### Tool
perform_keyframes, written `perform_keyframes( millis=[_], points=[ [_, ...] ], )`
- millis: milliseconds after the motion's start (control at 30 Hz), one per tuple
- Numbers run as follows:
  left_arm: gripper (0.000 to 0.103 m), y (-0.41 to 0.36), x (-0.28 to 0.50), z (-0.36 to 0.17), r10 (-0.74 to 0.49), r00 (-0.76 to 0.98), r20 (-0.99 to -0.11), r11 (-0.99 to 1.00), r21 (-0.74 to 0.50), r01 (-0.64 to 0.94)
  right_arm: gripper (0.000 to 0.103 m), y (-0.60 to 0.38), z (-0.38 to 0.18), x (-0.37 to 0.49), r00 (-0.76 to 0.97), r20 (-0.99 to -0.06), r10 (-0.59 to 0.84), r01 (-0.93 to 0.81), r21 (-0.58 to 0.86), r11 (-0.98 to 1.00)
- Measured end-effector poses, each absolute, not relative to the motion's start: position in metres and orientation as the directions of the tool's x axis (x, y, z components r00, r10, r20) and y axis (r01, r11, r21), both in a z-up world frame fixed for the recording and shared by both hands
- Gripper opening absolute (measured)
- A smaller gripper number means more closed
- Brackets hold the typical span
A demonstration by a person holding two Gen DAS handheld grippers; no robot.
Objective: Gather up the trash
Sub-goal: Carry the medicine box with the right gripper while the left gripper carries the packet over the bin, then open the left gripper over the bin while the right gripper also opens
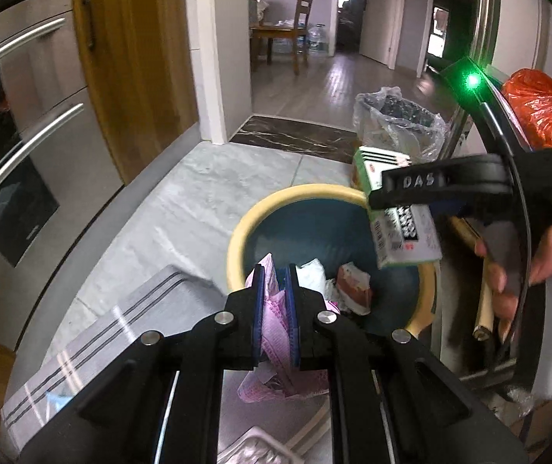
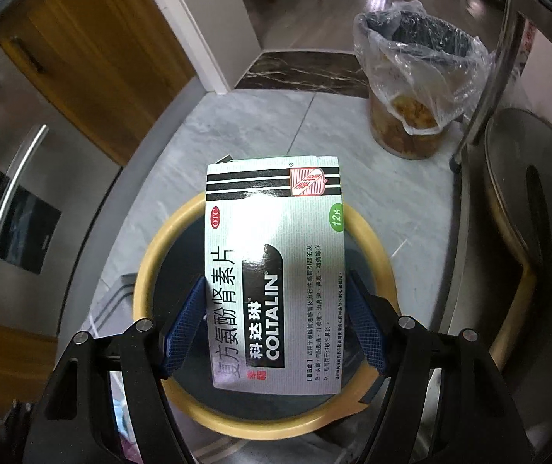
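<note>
I am holding my left tongs (image 1: 276, 301) clenched on a crumpled pink wrapper (image 1: 274, 324), just above the yellow-rimmed bin (image 1: 237, 232) that is sitting on the grey tiled floor (image 1: 183, 208). My right tongs (image 2: 276, 324) are gripping a white medicine box (image 2: 276, 270) by its sides, hanging over that same bin's opening.

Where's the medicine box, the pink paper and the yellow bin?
medicine box (image 2: 276, 270): right wrist view, printed front face.
pink paper (image 1: 274, 321): left wrist view, crumpled middle.
yellow-rimmed bin (image 1: 237, 239): left wrist view, left rim.
</note>
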State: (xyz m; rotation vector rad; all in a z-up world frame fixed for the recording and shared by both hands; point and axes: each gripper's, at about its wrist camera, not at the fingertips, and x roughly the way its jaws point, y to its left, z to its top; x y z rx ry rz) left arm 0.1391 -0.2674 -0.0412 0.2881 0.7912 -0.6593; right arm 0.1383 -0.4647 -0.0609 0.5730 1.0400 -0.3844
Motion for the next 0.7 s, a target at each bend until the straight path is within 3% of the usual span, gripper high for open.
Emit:
perform_keyframes(
  millis=[267, 533, 633, 700],
  points=[
    [0.011, -0.310, 0.150, -0.068, -0.445, 0.515, -0.733, 0.731, 0.034, 0.681, 0.072, -0.476, -0.074, 0.140, 0.446, -0.894, -0.051, 0.578, 0.244, 0.778],
    [0.015, -0.314, 0.168, -0.087, -0.464, 0.469, -0.752, 0.765, -0.072, 0.641, 0.073, -0.477, -0.078, 0.142, 0.438, -0.898, -0.040, 0.583, 0.250, 0.773],
    [0.021, -0.315, 0.167, -0.087, -0.464, 0.473, -0.749, 0.765, -0.070, 0.641, 0.074, -0.477, -0.078, 0.142, 0.442, -0.896, -0.043, 0.582, 0.250, 0.774],
    [0.034, -0.314, 0.166, -0.086, -0.461, 0.480, -0.746, 0.766, -0.062, 0.639, 0.078, -0.477, -0.078, 0.143, 0.448, -0.893, -0.039, 0.578, 0.256, 0.775]
  ],
)
